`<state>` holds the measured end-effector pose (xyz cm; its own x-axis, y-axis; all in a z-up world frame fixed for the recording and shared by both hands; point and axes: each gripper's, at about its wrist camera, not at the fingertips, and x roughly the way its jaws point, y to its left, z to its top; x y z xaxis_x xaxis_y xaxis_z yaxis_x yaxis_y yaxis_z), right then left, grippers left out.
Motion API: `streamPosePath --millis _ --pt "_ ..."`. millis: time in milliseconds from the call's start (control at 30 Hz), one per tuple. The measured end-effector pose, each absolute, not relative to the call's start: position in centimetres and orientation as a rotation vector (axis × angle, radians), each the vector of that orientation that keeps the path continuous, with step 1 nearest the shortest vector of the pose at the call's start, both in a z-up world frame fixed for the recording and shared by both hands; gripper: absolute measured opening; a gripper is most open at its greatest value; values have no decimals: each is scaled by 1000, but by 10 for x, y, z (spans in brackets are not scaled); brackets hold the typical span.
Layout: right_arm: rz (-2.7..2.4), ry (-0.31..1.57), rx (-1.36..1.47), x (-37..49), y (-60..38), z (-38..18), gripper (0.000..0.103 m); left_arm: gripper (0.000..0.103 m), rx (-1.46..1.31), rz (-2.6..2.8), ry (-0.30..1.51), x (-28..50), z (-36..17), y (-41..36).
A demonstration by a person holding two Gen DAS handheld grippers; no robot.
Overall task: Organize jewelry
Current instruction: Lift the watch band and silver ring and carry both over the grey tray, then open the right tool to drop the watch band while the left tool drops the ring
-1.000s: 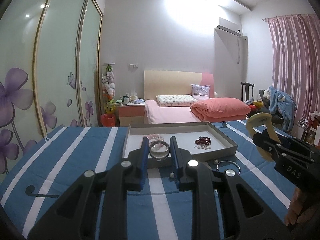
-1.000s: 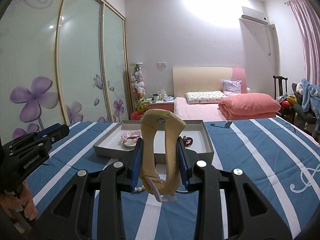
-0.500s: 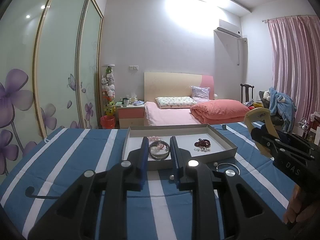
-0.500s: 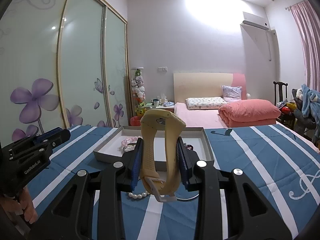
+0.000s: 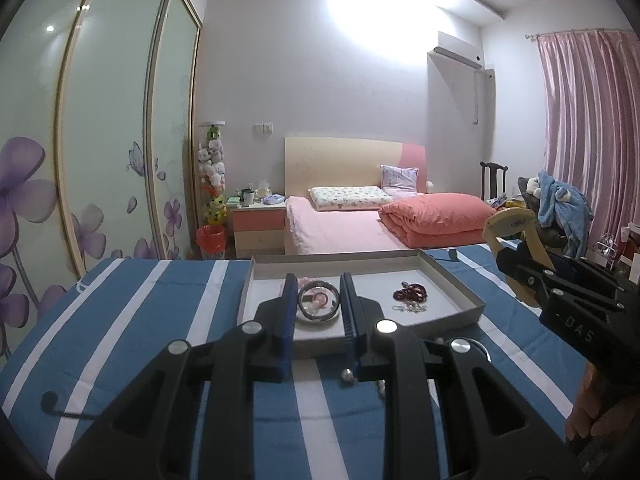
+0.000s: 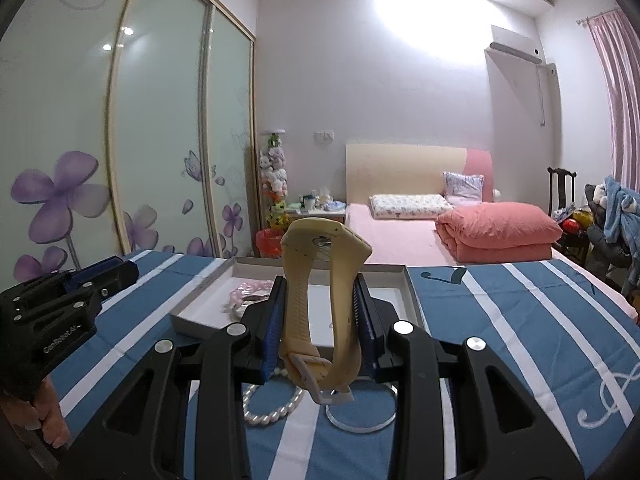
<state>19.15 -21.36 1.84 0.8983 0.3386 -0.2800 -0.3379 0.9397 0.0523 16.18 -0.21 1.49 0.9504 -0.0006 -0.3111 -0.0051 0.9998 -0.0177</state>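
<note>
My left gripper [image 5: 319, 292] is shut on a silver ring bangle [image 5: 319, 306] and holds it over the front edge of a grey tray [image 5: 460, 280]. In the tray lie a pink bead bracelet [image 6: 250, 294] and a dark red bead bracelet [image 5: 410, 293]. My right gripper [image 6: 320, 304] is shut on a beige watch [image 6: 320, 312], held upright above the striped cloth, in front of the tray. It also shows at the right of the left wrist view [image 5: 516, 240]. A pearl strand [image 6: 272, 404] and a thin clear bangle [image 6: 360, 420] lie on the cloth under the right gripper.
The tray sits on a blue and white striped cloth [image 5: 140, 320]. Behind it are a pink bed [image 5: 380, 224], a nightstand [image 5: 260, 224], a red bin [image 5: 211, 240] and a floral sliding wardrobe [image 5: 80, 160]. A chair with clothes [image 5: 556, 204] stands at the right.
Both grippers have risen a little and keep their hold. The pearl strand and the clear bangle on the cloth have come into the right wrist view.
</note>
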Motion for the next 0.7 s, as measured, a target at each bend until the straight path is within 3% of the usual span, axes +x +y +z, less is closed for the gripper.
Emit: streamPosePath --millis 500,567,700 --pt "346 647 81 338 -191 -26 35 22 -76 50 493 308 -13 18" --pt "345 686 93 348 -191 -32 45 22 -74 46 502 316 -17 18" --pt "343 704 100 353 -192 -35 54 22 -74 26 529 328 -25 16"
